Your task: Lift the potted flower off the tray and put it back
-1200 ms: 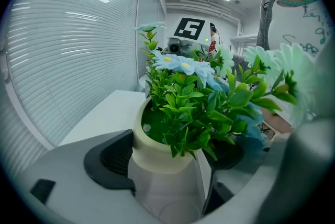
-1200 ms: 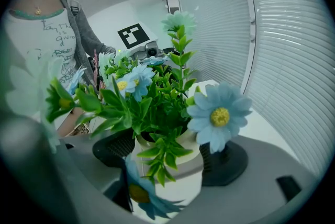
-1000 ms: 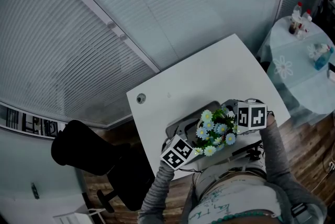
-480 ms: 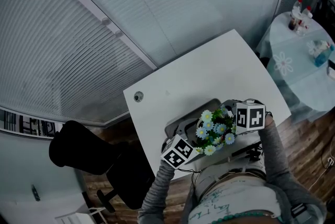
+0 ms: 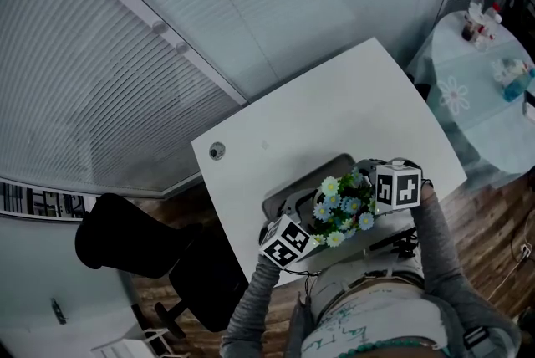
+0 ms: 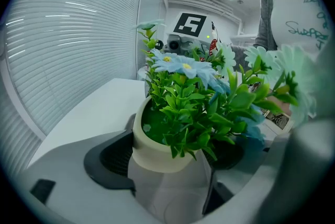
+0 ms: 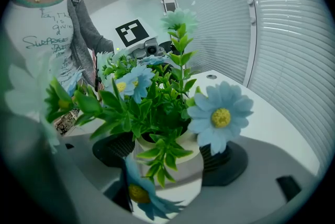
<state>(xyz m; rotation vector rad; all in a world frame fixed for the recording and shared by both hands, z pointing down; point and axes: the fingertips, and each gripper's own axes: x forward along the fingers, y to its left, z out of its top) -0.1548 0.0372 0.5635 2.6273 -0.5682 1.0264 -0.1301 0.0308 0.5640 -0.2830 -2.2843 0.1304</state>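
Potted flower (image 5: pixel 343 204) with pale blue blooms, at the near end of a grey tray (image 5: pixel 288 197) on a white table (image 5: pixel 334 122). Whether its base touches the tray cannot be told. The left gripper (image 6: pixel 168 178) and right gripper (image 7: pixel 168 168) each clasp the pot, from opposite sides of the tray. Even pressure and an upright pot, moved straight up or down over the tray, would serve best.

Dim cool light; ceiling strip lamps glare; fisheye edges vignetted; near petals blurred.

The potted flower (image 5: pixel 343 210) hides most of the tray (image 5: pixel 291 197).
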